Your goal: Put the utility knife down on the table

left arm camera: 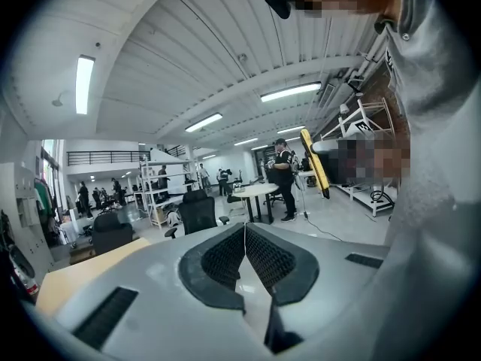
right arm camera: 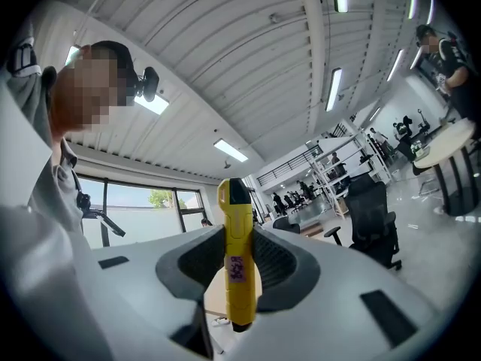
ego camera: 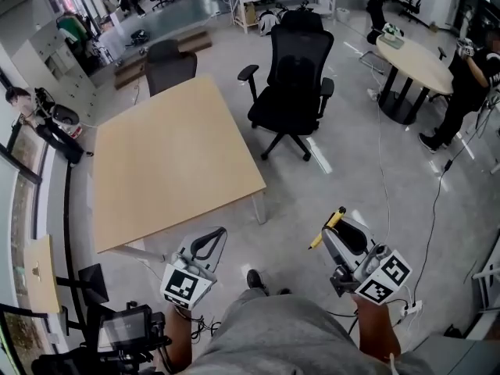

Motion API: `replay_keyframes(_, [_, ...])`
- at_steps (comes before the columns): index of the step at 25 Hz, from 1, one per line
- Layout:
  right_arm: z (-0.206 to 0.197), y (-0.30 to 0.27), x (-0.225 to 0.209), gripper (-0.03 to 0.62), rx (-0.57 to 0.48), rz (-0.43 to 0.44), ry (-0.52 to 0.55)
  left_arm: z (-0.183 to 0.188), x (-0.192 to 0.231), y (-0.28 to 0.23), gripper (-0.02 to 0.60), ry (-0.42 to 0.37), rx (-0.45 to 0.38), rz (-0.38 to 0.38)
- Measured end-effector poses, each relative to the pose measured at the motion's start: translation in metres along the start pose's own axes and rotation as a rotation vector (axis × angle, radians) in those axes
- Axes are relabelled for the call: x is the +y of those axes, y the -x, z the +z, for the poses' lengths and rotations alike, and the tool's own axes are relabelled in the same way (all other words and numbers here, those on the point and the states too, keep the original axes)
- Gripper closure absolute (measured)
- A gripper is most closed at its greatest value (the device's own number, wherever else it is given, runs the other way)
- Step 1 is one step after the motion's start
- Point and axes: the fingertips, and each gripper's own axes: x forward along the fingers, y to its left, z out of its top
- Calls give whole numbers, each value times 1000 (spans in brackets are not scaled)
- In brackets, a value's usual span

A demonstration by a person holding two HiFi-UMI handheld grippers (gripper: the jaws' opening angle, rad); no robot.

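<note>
A yellow utility knife (right arm camera: 234,256) with a black tip stands upright between the jaws of my right gripper (right arm camera: 236,256), which is shut on it. In the head view the knife (ego camera: 327,226) sticks out up and to the left from that right gripper (ego camera: 337,237), low and to the right of the table. My left gripper (ego camera: 209,243) hangs by the near corner of the light wooden table (ego camera: 168,158). Its jaws meet at the tips with nothing between them, as the left gripper (left arm camera: 245,235) view shows. The knife (left arm camera: 315,163) also appears far off there.
A black office chair (ego camera: 293,80) stands right of the table and a grey chair (ego camera: 168,65) behind it. A round table (ego camera: 416,61) with a person beside it is at the far right. A cable (ego camera: 434,201) runs over the grey floor. Camera gear (ego camera: 125,330) sits at lower left.
</note>
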Motion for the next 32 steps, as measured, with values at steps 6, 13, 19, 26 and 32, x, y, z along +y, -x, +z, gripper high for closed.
replay_keyframes(6, [15,-35,-15,477,-16,-41,50,6,34,-32,575,-10,-49,-55])
replay_keyframes(13, [18,-79,-25,477,-46,-86,69,1,87,-54,575,-26,-71,-99])
replay_keyframes(19, [18,-89,-30,477,-50,-145,74,-2,106,-69,575,-27,-93,-140])
replay_keyframes(26, [22,-92,-48,477,-58,-168,60,-7,105,-85,575,-18,-67,-167])
replay_keyframes(32, [32,-84,-74,477,-56,-138,42,6,101,-105,575,-17,-64,-125])
